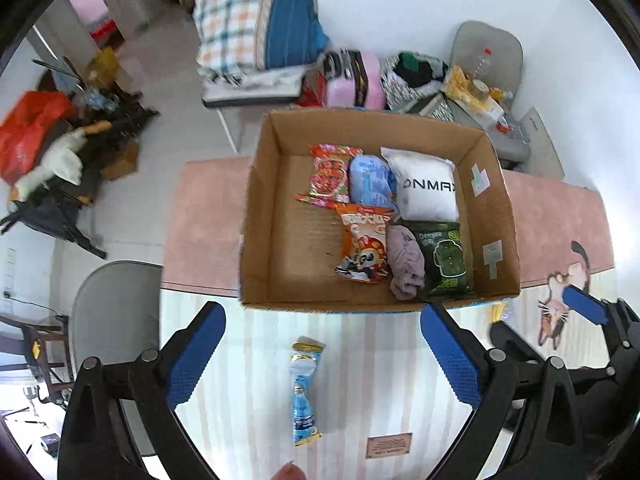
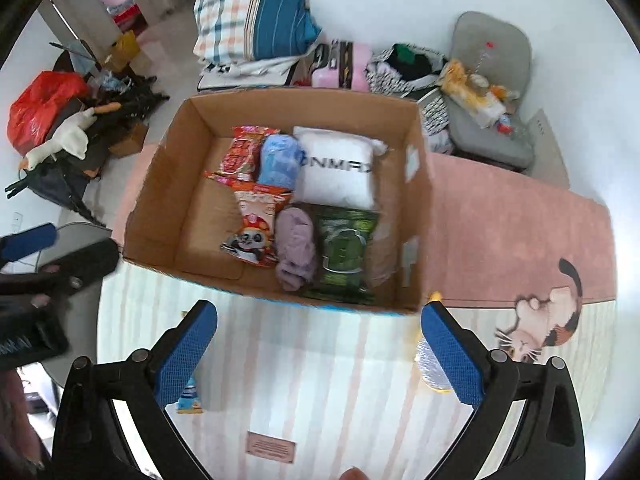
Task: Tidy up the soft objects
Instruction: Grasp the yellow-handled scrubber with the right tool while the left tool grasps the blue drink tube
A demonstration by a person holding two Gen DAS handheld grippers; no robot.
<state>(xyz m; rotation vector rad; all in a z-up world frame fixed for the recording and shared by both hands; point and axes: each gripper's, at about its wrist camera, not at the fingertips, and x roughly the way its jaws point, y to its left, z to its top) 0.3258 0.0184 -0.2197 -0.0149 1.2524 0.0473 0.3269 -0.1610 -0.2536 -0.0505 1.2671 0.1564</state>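
An open cardboard box [image 1: 260, 240] [image 2: 160, 208] stands on the table and holds several soft items: a white pillow pack [image 1: 428, 188] [image 2: 340, 168], a blue bundle [image 1: 370, 180], a red snack bag [image 1: 330, 172], a panda snack bag [image 1: 364, 244] [image 2: 256, 228], a mauve cloth [image 1: 406, 260] [image 2: 296, 244] and a green pack [image 1: 444, 260] [image 2: 344, 248]. A blue snack packet [image 1: 304, 392] lies on the table between my left gripper's open fingers. My left gripper [image 1: 324, 344] is open and empty. My right gripper [image 2: 320, 344] is open and empty in front of the box; a clear packet [image 2: 428, 368] lies by its right finger.
The table has a striped and pink cloth with a cat picture [image 2: 540, 328]. A small label plate [image 1: 388, 445] lies near the front edge. Grey chairs [image 1: 488, 56] and bedding [image 1: 248, 20] stand behind the table; clutter with a red bag [image 1: 28, 128] is on the floor left.
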